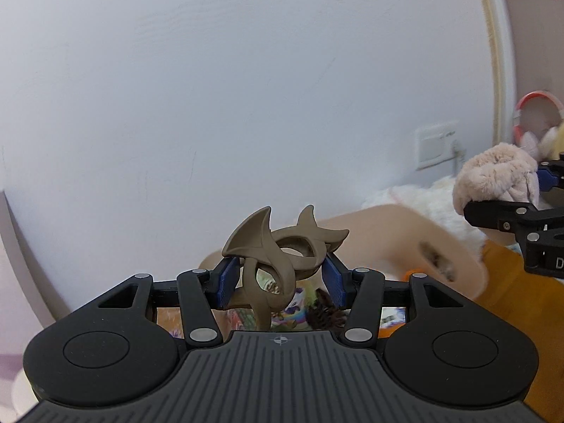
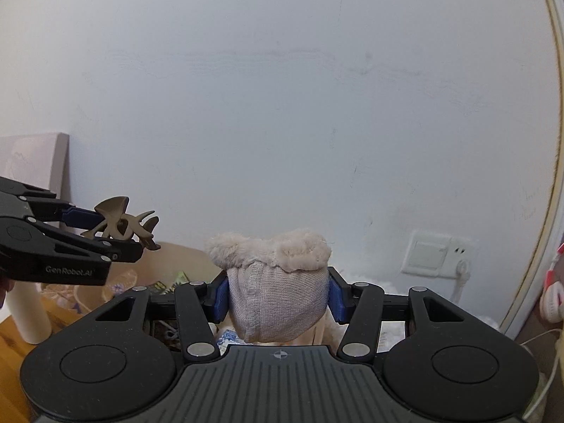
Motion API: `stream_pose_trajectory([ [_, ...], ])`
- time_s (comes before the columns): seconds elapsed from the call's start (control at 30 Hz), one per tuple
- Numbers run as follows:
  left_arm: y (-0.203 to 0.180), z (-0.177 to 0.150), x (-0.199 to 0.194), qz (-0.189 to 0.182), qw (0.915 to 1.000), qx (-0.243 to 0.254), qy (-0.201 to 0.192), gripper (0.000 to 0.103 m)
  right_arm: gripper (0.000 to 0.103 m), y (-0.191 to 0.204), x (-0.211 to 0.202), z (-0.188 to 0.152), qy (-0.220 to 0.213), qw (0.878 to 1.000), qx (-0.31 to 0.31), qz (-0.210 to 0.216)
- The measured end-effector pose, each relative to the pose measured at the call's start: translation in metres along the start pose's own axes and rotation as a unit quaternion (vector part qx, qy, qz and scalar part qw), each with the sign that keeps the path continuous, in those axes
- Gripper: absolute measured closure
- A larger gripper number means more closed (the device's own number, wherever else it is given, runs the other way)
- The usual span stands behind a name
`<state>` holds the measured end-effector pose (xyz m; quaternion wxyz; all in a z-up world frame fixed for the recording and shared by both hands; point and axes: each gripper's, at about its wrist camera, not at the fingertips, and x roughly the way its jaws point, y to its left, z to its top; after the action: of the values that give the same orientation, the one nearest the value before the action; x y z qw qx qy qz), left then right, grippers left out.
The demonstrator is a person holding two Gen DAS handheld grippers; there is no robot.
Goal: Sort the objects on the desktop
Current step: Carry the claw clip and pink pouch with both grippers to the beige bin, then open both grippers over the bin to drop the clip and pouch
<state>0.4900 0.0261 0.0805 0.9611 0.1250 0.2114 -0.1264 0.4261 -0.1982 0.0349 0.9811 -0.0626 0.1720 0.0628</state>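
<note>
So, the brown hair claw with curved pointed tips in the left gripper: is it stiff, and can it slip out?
The brown hair claw probably is stiff: its thin curved tips hold their shape while the left gripper is clamped on it. It looks smooth and uneven, so it might twist between the blue pads. The tips seem thin, perhaps breakable.

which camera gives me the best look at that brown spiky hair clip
The left wrist view. There the brown hair clip sits centre frame, large and sharp, pinched between the blue pads of the left tool. The right wrist view shows the same clip only small and side-on near the left edge, partly hidden by that tool's fingers.
</note>
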Motion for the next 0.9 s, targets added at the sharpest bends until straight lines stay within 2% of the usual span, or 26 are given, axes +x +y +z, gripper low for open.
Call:
stream_pose_trajectory([
  [0.17, -0.005, -0.006, 0.037, 0.031, 0.9985, -0.016, 0.043, 0.05, 0.053, -0.003, 0.043, -0.007, 0.032, 0.999, 0.006, -0.004],
  [0.27, -0.009, -0.009, 0.056, 0.065, 0.9955, -0.019, 0.067, 0.05, 0.053, -0.001, 0.064, -0.01, 0.05, 0.999, 0.001, -0.001],
  [0.37, -0.007, -0.011, 0.069, 0.066, 0.9927, -0.037, 0.094, 0.05, 0.053, 0.002, 0.081, -0.013, 0.073, 0.997, -0.005, 0.005],
  [0.53, -0.008, -0.013, 0.081, 0.062, 0.9894, -0.039, 0.125, 0.05, 0.052, 0.009, 0.102, -0.02, 0.115, 0.993, -0.027, 0.015],
  [0.57, -0.008, -0.013, 0.083, 0.061, 0.9888, -0.042, 0.13, 0.048, 0.052, 0.009, 0.104, -0.022, 0.121, 0.992, -0.027, 0.016],
  [0.67, -0.007, -0.018, 0.083, 0.048, 0.9872, -0.05, 0.144, 0.031, 0.046, 0.008, 0.109, -0.024, 0.14, 0.99, -0.022, 0.024],
  [0.73, -0.007, -0.02, 0.08, 0.044, 0.9867, -0.049, 0.149, 0.03, 0.04, 0.007, 0.11, -0.024, 0.148, 0.988, -0.022, 0.028],
  [0.83, -0.008, -0.02, 0.078, 0.05, 0.9859, -0.047, 0.152, 0.024, 0.037, 0.011, 0.103, -0.028, 0.148, 0.988, -0.031, 0.024],
  [0.9, -0.008, -0.02, 0.079, 0.044, 0.9847, -0.055, 0.159, 0.023, 0.029, 0.009, 0.109, -0.021, 0.146, 0.989, -0.024, 0.023],
])
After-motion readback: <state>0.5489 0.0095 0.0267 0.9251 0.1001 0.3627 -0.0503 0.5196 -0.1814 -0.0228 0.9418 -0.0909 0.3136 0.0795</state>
